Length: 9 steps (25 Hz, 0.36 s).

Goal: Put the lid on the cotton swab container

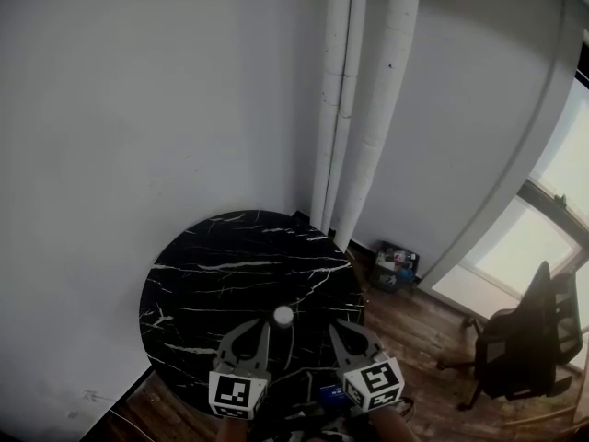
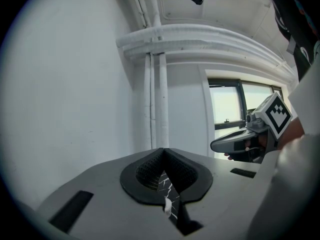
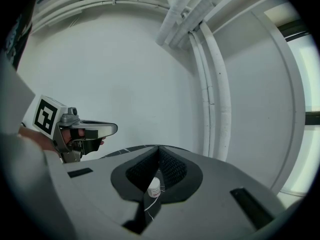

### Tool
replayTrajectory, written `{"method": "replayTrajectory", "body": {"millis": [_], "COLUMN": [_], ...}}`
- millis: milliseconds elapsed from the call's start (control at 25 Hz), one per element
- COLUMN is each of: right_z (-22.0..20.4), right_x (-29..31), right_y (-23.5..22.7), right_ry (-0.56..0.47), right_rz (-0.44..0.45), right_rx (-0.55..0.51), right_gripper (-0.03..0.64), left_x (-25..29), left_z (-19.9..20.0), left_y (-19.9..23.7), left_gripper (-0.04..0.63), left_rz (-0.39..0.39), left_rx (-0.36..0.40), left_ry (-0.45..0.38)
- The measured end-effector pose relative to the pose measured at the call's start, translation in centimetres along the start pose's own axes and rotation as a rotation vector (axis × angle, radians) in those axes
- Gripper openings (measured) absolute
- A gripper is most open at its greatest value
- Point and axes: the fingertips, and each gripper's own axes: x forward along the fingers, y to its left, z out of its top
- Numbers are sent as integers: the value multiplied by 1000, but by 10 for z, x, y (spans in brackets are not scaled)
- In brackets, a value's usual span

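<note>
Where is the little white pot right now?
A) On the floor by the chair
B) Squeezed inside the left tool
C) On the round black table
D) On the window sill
C: the little white pot stands by itself on the round black table, towards its near edge, with nothing gripping it.

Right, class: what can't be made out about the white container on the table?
Head view: container too small to show whether a lid is on.
Left gripper view: fingers hide all but a sliver.
Right gripper view: label print too small to read.
</note>
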Motion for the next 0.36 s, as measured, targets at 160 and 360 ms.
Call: {"method": "replayTrajectory", "body": {"millis": [160,360], "right_z": [0,-1], "right_x": [0,0], "right_y": [1,0], "right_ry": [2,1], "right_rz": [4,-2], "right_rx": [0,-2], "right_gripper": [17,17], "left_x": [-1,0], "left_z": [-5,-8], "left_y": [0,0], "left_gripper": [12,12], "left_rz": [-5,-11], "left_rx": [2,6], "left_ry": [15,19]}}
